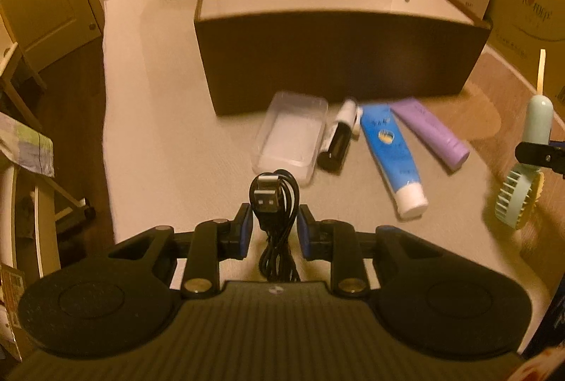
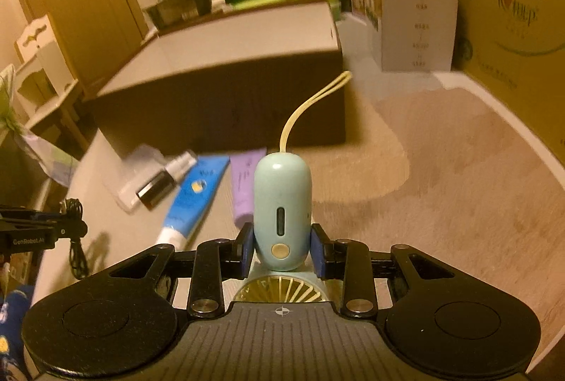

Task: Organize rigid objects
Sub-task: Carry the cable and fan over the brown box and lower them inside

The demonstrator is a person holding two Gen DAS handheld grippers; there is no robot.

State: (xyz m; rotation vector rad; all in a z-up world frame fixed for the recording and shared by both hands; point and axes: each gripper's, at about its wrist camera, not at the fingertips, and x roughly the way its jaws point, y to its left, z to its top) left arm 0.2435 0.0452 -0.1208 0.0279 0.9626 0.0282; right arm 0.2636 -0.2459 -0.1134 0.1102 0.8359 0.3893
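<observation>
Black cable (image 1: 273, 204) clamped in left tongs (image 1: 274, 225), fan (image 2: 282, 204) in right tongs (image 2: 282, 248)

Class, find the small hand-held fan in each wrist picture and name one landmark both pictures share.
Left wrist: fan at the far right edge, gripped by the other hand-held gripper.
Right wrist: fan at bottom centre, between the pads.
Shared landmark: the dark box behind the tubes.

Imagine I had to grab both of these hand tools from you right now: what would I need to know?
Left gripper: shut on a coiled black USB cable.
Right gripper: shut on a small blue handheld fan.
On the table in front of the dark open box: clear case, small spray bottle, blue tube, purple tube.
Done: the box looks empty, as far as it shows.
Left: probably box everything.
</observation>
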